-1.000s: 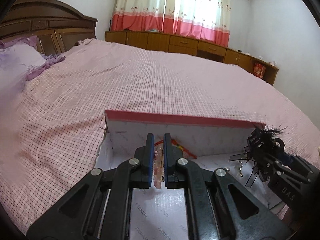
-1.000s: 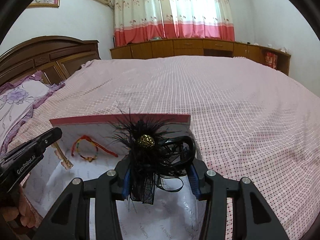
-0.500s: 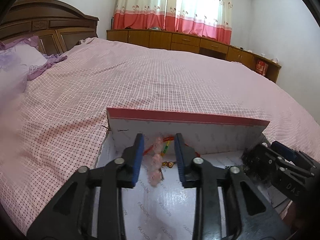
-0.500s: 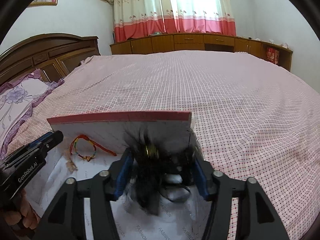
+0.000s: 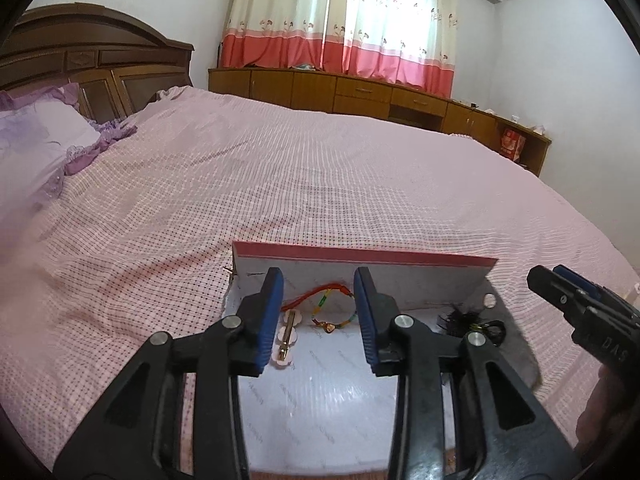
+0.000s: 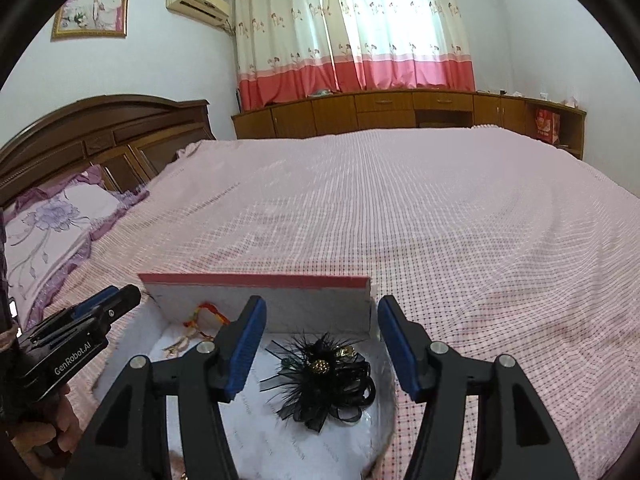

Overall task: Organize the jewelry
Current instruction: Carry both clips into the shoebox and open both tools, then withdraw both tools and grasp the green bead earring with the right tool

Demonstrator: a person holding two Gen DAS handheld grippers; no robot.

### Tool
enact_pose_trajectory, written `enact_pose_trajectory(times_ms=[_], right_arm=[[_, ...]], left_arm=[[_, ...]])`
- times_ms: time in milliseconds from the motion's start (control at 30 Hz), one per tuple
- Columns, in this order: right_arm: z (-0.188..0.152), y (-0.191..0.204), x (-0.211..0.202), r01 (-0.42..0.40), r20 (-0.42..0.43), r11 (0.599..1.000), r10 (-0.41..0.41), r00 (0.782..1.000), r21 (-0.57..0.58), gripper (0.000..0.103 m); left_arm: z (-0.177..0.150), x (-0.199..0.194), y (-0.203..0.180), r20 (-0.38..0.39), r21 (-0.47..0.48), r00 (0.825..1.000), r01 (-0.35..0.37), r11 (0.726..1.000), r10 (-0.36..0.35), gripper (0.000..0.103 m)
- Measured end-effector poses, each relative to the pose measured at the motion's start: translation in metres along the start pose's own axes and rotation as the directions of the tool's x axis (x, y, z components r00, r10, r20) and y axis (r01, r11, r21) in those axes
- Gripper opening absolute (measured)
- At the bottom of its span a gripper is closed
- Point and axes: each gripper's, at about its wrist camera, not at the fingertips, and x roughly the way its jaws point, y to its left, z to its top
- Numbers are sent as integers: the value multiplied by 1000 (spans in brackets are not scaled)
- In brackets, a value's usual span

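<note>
We had both tools spread apart and empty: the left gripper [image 5: 319, 309] stood with its jaws wide over the left part of the box [image 5: 360, 257], and the right gripper [image 6: 320, 344] stood just as wide over the right part. Nothing was clamped in either one. The jewelry lay inside the open box, which sat on the pink checked bedspread [image 5: 280, 184].

We judged the step in hand to be the letting-go and drawing back. To do it well, we thought it best to lift each tool straight up and back with the jaws held wide, so that no pad caught the feathers of the black feather hair clip [image 6: 324, 380] or dragged the thin cord of the red bracelet [image 5: 324, 304]. The upright back wall of the box stood close ahead, so we reckoned a backward path safer than a forward one.

We counted one box, one black feather hair clip on its right side, one red bracelet with coloured beads near the back wall, and one pink flower hairpin [image 5: 286, 334] just left of it. Small metallic bits beside the feathers were too unclear to count
</note>
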Motion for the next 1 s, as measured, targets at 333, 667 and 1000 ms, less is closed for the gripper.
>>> enact_pose_trajectory(times_ms=[333, 667, 1000], right_arm=[[0, 0, -49, -30, 30, 999, 30, 999, 23, 61], [-18, 7, -91, -43, 31, 999, 43, 999, 1, 61], [-48, 16, -104, -56, 4, 998, 57, 998, -14, 61]], left_arm=[[-1, -45, 3, 14, 12, 1000, 13, 1000, -13, 30], [-17, -74, 7, -20, -8, 999, 38, 999, -38, 32], [-47, -80, 8, -90, -6, 994, 53, 999, -53, 33]])
